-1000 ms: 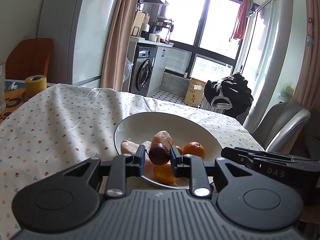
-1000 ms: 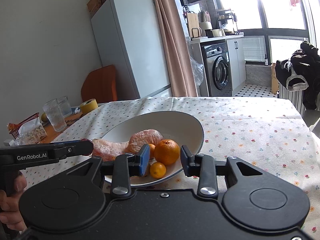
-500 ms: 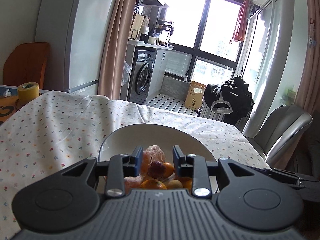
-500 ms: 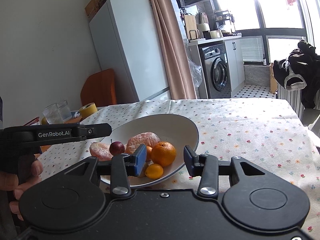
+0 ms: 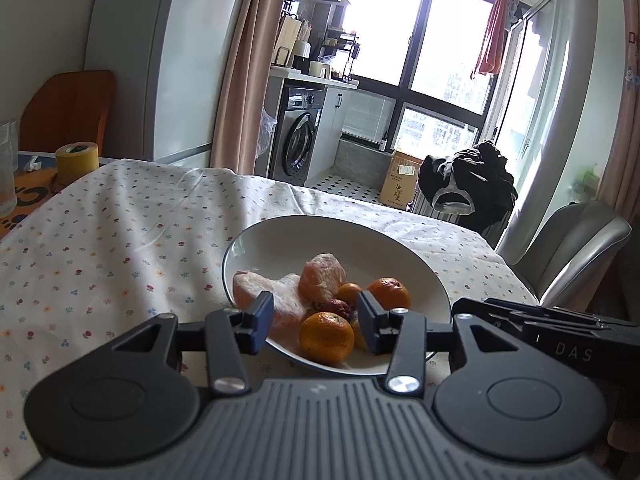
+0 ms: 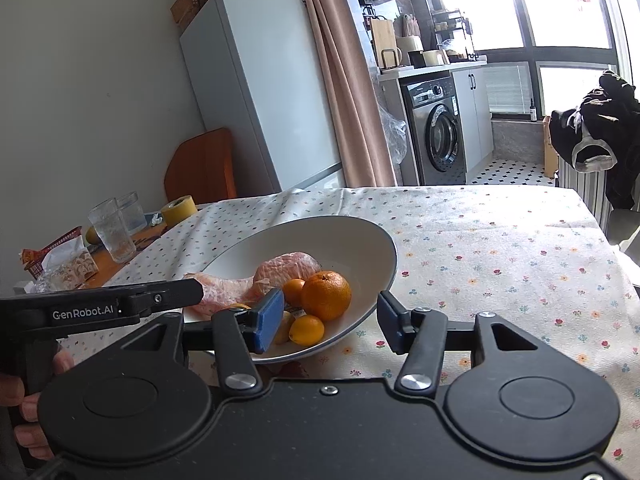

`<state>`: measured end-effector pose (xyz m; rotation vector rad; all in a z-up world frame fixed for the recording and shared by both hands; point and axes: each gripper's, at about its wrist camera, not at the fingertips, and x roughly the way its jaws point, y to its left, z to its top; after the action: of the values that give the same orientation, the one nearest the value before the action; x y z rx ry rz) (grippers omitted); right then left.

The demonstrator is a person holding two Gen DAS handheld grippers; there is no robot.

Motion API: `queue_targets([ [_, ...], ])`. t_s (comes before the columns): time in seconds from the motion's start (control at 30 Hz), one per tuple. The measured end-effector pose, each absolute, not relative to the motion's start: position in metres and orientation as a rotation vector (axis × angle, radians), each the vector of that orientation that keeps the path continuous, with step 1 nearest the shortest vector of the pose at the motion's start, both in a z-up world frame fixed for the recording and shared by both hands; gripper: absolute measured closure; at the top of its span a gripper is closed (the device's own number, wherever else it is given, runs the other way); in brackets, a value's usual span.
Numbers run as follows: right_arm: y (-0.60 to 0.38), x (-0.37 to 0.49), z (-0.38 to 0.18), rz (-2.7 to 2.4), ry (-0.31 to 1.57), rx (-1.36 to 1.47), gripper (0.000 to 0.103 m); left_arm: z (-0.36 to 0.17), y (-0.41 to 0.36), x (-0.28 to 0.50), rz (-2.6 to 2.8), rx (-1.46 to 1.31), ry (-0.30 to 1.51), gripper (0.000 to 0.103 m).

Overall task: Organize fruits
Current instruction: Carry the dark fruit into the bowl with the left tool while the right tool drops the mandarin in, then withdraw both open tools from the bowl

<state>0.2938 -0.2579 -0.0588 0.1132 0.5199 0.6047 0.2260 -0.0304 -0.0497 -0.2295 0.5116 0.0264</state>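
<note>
1. Left gripper [image 5: 316, 320], left wrist view: fingers spread apart with nothing between them, held at the near rim of the bowl [image 5: 280, 236]. Its body hides the bowl's front edge. Fruit lies in the near half of the bowl: a large orange [image 5: 327, 337], a second orange [image 5: 389, 293], a small dark red fruit [image 5: 337, 305] partly covered, and pale pink wrapped pieces [image 5: 280, 300]. The tablecloth [image 5: 120, 240] is open to the left; the right gripper's side shows at the right edge, cut off.
2. Right gripper [image 6: 330, 322], right wrist view: fingers apart and empty, straddling the bowl's near right rim. Its left finger [image 6: 269, 320] hides some fruit. Cloth to the right is bare as far as the table edge. A hand [image 6: 28, 400], mostly cropped, holds the left gripper's handle.
</note>
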Motion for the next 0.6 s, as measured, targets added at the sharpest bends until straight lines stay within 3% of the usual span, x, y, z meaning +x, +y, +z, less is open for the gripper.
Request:
queue_targets([
  [0.47, -0.270, 0.282, -0.062, 0.672, 0.534, 0.121, 0.051, -0.069, -0.049, 0.201, 0.034, -0.253, 0.555, 0.056],
  [0.6, -0.278, 0.280, -0.076, 0.661, 0.567, 0.135, 0.051, -0.073, -0.055, 0.198, 0.038, -0.243, 0.563, 0.048],
])
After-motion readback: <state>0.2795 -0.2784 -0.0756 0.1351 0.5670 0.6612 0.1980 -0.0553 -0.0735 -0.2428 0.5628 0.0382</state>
